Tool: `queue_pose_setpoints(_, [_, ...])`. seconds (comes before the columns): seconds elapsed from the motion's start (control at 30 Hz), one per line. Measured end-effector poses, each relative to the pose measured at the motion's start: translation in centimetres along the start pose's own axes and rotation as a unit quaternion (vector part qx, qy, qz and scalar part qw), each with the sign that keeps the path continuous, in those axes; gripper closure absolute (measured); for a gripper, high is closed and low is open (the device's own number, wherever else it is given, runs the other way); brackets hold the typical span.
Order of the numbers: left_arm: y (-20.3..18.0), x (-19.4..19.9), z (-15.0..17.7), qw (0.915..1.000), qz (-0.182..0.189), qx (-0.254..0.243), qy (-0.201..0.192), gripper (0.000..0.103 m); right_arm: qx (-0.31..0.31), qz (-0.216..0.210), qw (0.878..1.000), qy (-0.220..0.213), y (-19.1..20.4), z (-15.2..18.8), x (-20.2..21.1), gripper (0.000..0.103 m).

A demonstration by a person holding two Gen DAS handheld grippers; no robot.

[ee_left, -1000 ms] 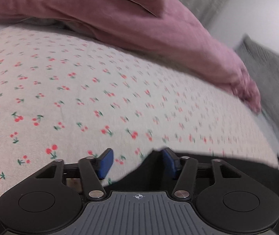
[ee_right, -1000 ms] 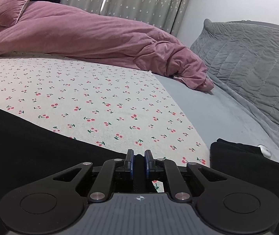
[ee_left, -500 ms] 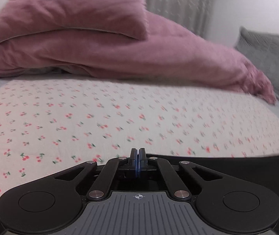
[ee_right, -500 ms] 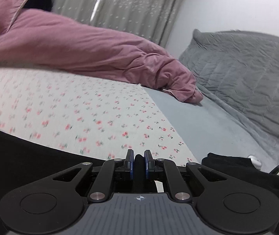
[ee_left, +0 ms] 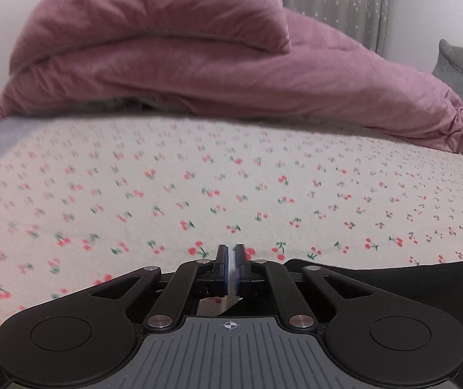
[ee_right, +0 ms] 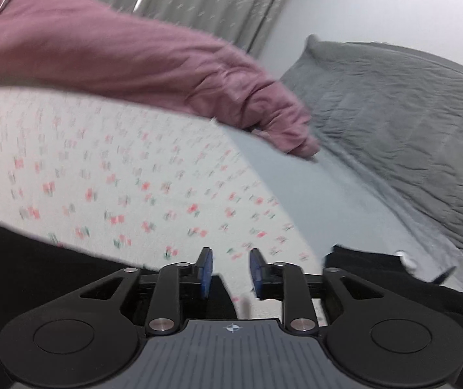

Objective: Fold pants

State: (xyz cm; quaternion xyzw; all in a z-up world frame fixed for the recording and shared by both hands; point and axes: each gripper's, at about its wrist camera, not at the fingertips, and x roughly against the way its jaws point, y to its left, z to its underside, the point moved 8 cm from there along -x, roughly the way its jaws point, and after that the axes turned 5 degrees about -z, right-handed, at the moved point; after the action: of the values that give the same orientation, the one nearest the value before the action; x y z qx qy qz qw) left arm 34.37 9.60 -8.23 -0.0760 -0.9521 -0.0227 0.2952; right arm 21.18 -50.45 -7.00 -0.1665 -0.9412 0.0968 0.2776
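Note:
The black pants (ee_right: 20,259) lie on the cherry-print sheet (ee_right: 101,162) along the near edge. Another black part (ee_right: 371,265) lies at the right with a small white tag on it. My right gripper (ee_right: 229,259) hovers over the pants' edge. Its jaws are opening, and only the sheet shows between the blue pads. In the left wrist view the pants (ee_left: 426,278) fill the lower right. My left gripper (ee_left: 231,253) sits over the sheet (ee_left: 199,178). Its jaws are opening by a narrow slit, with nothing seen between them.
A pink duvet (ee_left: 231,74) with a pink pillow (ee_left: 153,9) on top is heaped across the far side of the bed. A grey quilt (ee_right: 393,113) rises at the right, beyond a plain grey-blue sheet (ee_right: 296,188). Grey curtains (ee_left: 328,0) hang behind.
The right gripper was shut on the black pants and now stands open, free of them. The left gripper closed from wide open, swung toward the duvet, and now shows a thin gap.

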Motion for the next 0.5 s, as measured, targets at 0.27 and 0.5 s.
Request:
queue_pose_setpoints(0.27, [-7.0, 8.6, -0.1, 0.9948, 0.060, -0.082, -0.005, 0.051, -0.020, -0.155, 0.988, 0.013, 7.8, -1.0, 7.5, 0.054])
queue_pose_setpoints(0.5, [-15.5, 12.3, 4.8, 0.9732, 0.147, -0.176, 0.010, 0.050, 0.020, -0.226, 0.972, 0.055, 14.8, 0.7, 9.9, 0.051])
